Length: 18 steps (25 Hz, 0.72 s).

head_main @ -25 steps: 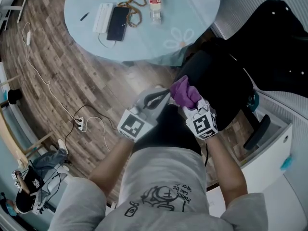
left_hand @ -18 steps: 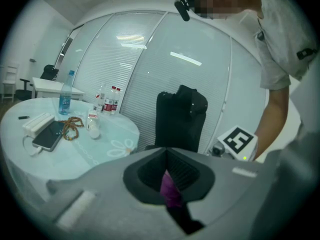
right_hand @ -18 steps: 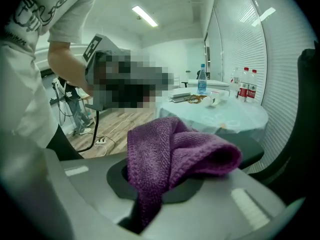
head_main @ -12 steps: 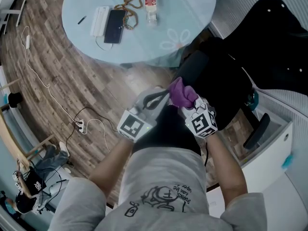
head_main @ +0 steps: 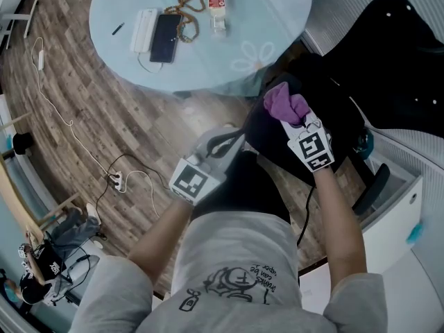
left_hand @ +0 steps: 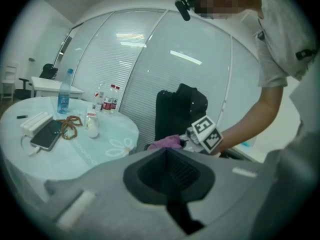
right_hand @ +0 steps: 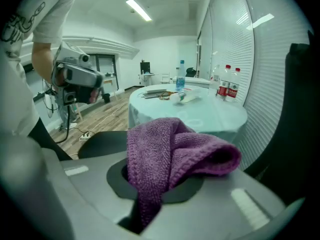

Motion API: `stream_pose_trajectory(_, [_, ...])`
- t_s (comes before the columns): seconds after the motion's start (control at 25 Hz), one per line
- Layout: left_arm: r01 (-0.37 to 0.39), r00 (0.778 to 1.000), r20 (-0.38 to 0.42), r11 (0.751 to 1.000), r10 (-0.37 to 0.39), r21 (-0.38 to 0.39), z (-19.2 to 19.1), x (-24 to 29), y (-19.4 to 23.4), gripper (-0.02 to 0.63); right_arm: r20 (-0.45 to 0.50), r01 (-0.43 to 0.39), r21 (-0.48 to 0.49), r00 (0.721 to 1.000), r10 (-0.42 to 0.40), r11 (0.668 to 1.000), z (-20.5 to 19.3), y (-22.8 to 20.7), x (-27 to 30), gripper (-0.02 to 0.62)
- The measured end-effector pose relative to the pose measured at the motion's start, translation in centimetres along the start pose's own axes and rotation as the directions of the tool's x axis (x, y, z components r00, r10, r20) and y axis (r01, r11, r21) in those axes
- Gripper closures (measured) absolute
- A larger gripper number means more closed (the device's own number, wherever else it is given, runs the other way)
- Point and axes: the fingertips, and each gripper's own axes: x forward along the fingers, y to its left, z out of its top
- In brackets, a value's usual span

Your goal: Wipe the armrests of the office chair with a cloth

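Head view: cloth [head_main: 284, 104] now farther up-right

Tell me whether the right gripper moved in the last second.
Yes. The right gripper, holding the purple cloth, went forward toward the round table, away from the left gripper.

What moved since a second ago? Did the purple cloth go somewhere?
The right tool, shut on the purple cloth, moved away from the left tool, forward and right over the black chair. Nothing was let go. The left tool and the things on the round table stayed put.
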Motion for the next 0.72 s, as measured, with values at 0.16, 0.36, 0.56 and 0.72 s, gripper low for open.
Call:
stream_pose_trajectory(0.16, [-0.003,1.0,-0.003,1.0,0.003,0.007,0.0,-0.2,0.0,0.604,-0.033,0.051,-0.001,0.998,-0.051,0.999,-0.4,-5.2,0.0,0.555])
stream_pose_trajectory(0.36, [-0.027,0.999,0.021,1.0,0.027,-0.011,0.5,-0.6,0.2,0.604,-0.11,0.098,-0.031,0.989,-0.101,0.995,-0.3,-8.5,0.3,0.555])
stream_pose_trajectory(0.56, [-0.03,0.999,0.009,1.0,0.03,0.006,0.3,-1.1,0.4,0.604,-0.064,0.127,0.053,0.99,-0.124,0.99,0.0,-8.3,0.2,0.558])
stream_pose_trajectory(0.72, [-0.034,0.999,0.011,0.999,0.034,0.007,0.4,-1.2,0.3,0.604,-0.06,0.147,0.051,0.988,-0.144,0.988,0.3,-6.6,0.1,0.56])
